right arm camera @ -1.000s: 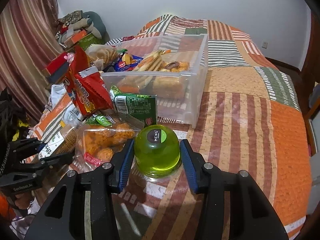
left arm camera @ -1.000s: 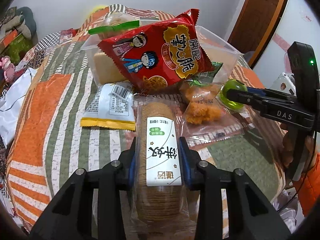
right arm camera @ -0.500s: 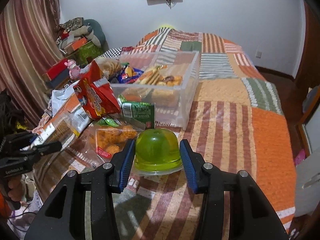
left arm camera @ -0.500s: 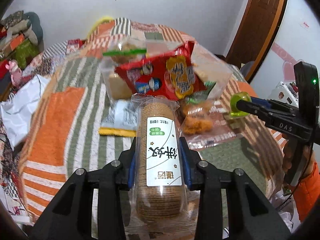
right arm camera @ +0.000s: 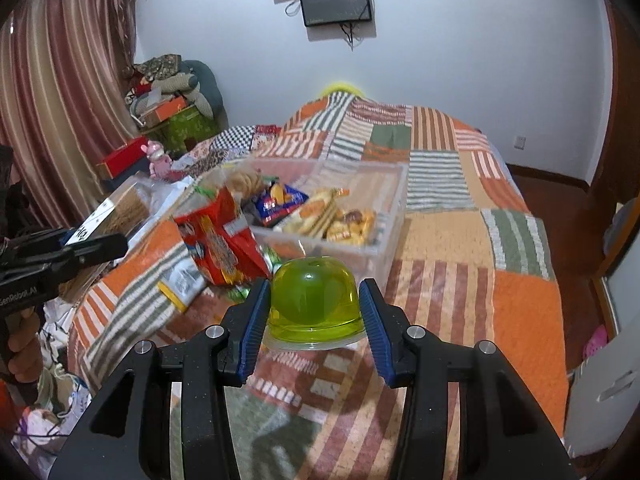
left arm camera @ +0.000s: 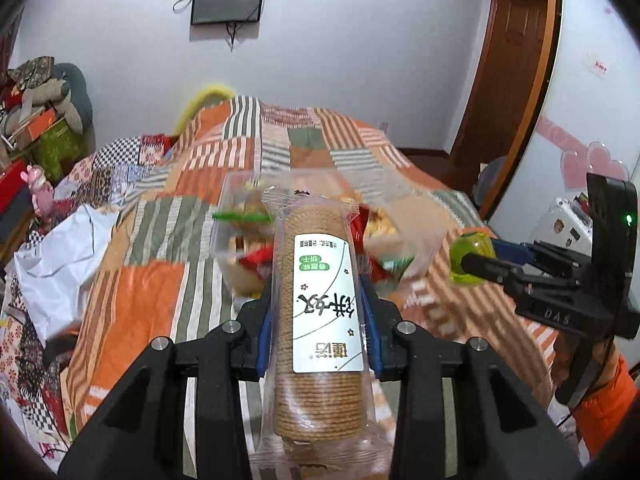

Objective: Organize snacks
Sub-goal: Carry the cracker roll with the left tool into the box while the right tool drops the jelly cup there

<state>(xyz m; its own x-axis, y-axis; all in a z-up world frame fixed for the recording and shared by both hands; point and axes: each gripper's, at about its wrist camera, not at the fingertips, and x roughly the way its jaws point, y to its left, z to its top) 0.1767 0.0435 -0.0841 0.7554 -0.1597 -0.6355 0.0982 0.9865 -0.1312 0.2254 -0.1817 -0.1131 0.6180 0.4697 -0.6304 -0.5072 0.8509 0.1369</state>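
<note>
- Presently, the cracker sleeve, a clear wrap over a stack of round biscuits with a white label, sits clamped between the fingers of the left gripper, clear of the bed.
- Its long axis runs forward along the fingers, far end pointing toward the clear plastic bin; the bin lies directly ahead of and below that end in the left wrist view.
- The green jelly cup is held dome-up in the right gripper, blue pads closed against both sides, above the striped quilt.
- From the right gripper the bin lies ahead and slightly left, its near wall just beyond the cup.
- The bin rests on the quilt and already holds several wrapped snacks.
- A red snack bag leans against the bin's near-left corner; a white-and-yellow packet lies on the quilt beside it.
- Judgement: both items are mid-carry toward the bin. The right gripper appears nearer. The sleeve, being long, likely needs aligning with the bin's length before release.
- Risk: the leaning red bag may obstruct the left approach.
</note>
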